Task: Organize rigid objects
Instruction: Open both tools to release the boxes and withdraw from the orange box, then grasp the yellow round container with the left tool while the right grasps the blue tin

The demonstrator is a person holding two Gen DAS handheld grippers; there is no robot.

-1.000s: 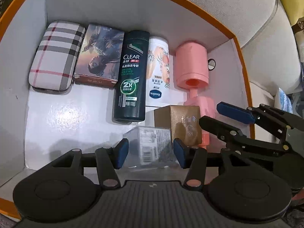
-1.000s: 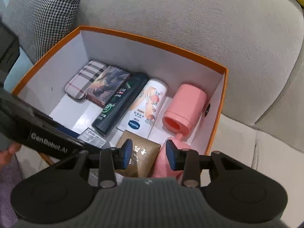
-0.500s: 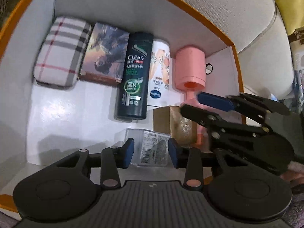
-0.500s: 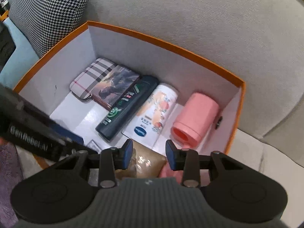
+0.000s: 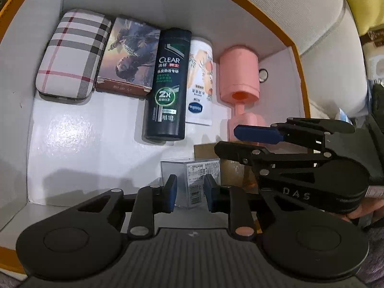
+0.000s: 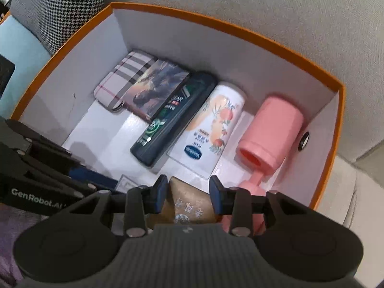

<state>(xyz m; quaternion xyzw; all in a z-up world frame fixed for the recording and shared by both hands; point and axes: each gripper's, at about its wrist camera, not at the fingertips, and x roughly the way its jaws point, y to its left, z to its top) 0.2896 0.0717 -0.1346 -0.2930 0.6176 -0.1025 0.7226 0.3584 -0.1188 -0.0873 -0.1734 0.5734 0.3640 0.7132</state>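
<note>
Both claws were over the orange box (image 6: pixel 276 45), at its near end.

Our left claw (image 5: pixel 189 193) stood a little open around the clear plastic case (image 5: pixel 192 175); we could not tell if it touched. Our right claw (image 6: pixel 188 194) was open above the gold box (image 6: pixel 189 206). Along the far wall lay in one row the plaid case (image 5: pixel 72 55), picture box (image 5: pixel 130 57), dark shampoo bottle (image 5: pixel 168 84), white lotion bottle (image 5: pixel 199 81) and pink dumbbell (image 5: pixel 240 76).

The right gripper (image 5: pixel 242 141) covers most of the gold box (image 5: pixel 206 152) and the dumbbell's (image 5: pixel 240 76) near head in the left view. In the right view, the left gripper (image 6: pixel 96 180) hides nearly all of the clear box (image 6: pixel 125 182). Small label print on the bottles (image 5: pixel 168 84) is illegible.
</note>
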